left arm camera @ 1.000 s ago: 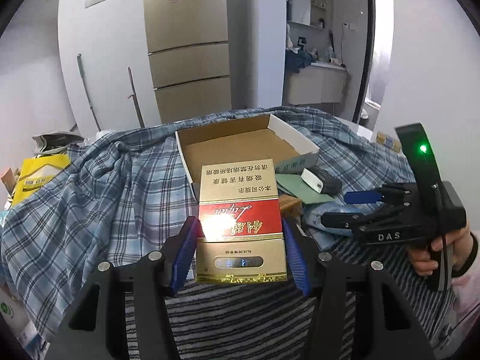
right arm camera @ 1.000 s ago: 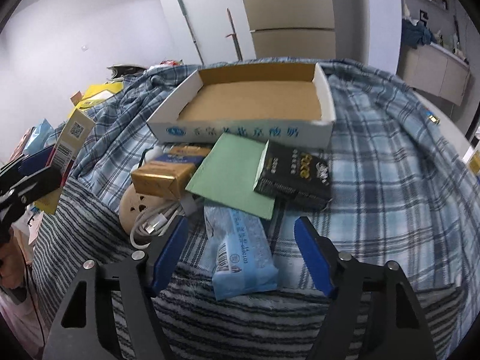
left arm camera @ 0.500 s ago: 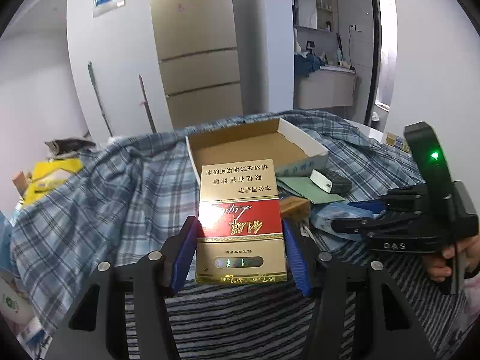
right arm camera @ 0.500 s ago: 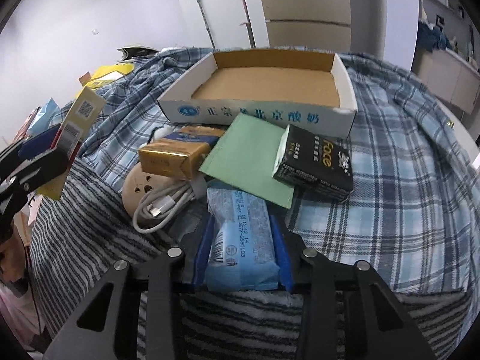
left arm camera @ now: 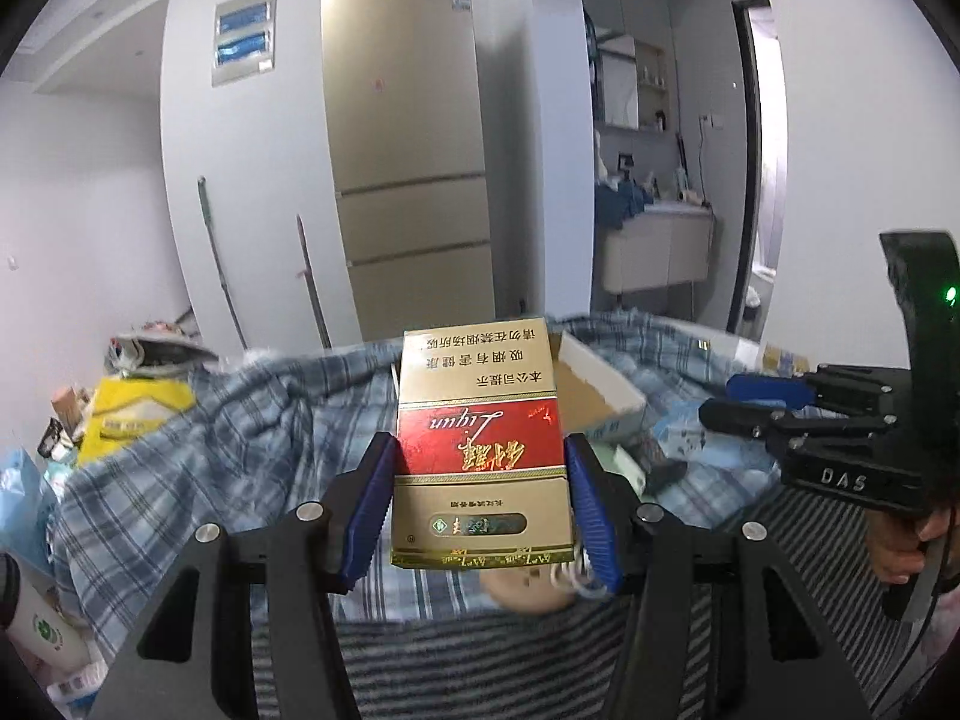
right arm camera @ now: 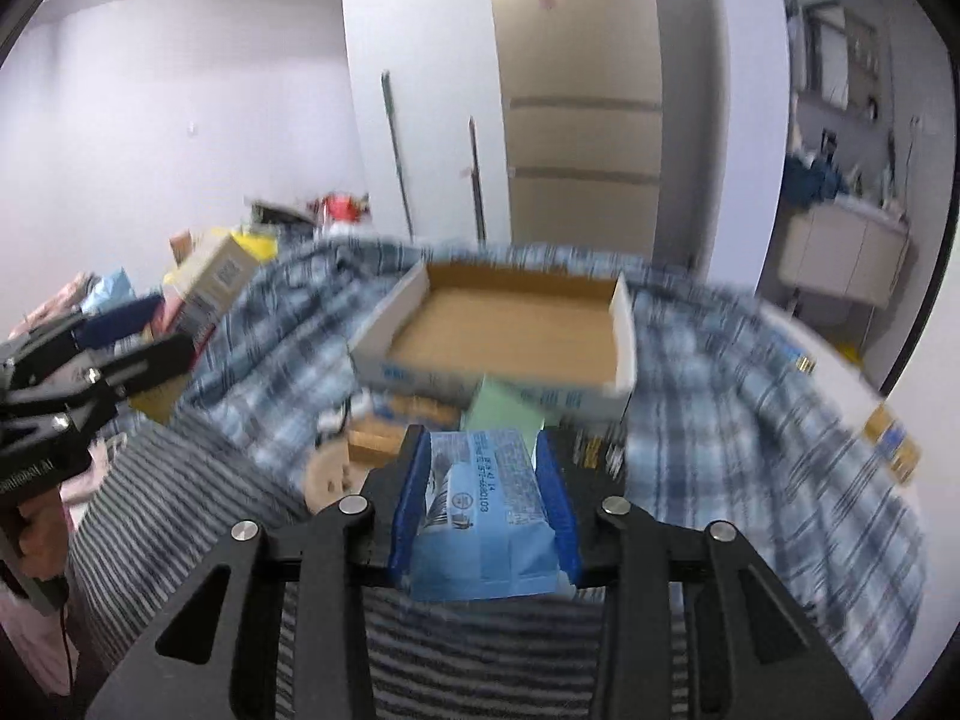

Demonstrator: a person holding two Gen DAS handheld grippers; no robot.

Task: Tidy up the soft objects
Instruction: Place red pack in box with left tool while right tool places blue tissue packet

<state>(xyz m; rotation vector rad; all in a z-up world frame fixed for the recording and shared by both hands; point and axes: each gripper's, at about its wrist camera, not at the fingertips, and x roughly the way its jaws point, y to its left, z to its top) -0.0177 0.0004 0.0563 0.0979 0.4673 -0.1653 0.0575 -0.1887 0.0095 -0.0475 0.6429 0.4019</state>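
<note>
The left claw (left arm camera: 480, 495) is clenched on a gold-and-red cigarette pack (left arm camera: 479, 450), its blue pads pressed against the pack's two long sides, with the pack held upright and lifted clear of the cloth beneath it. The right claw (right arm camera: 483, 507) grasps a blue tissue pack (right arm camera: 483, 516) in the same way, one blue pad on each side, and the soft pack bulges a little between them; it too hangs off the surface.

Just beyond the tissue pack, in the right wrist view, lie a green sheet (right arm camera: 510, 405), a small brown box (right arm camera: 390, 429) and a round beige disc (right arm camera: 327, 474), all blurred. Behind them sits an open cardboard tray (right arm camera: 624, 324) with white outer walls and a bare brown floor. Everything rests on a blue checked cloth (right arm camera: 750, 420) spread over the table, with a grey striped cloth (right arm camera: 180, 504) nearer the cameras.

In the left wrist view the tray's corner shows behind the cigarette pack, and the right claw appears at the right edge, held by a hand (left arm camera: 900, 552). Farther back stand a beige fridge (left arm camera: 408, 180) and a yellow bag (left arm camera: 135, 420) at the left.
</note>
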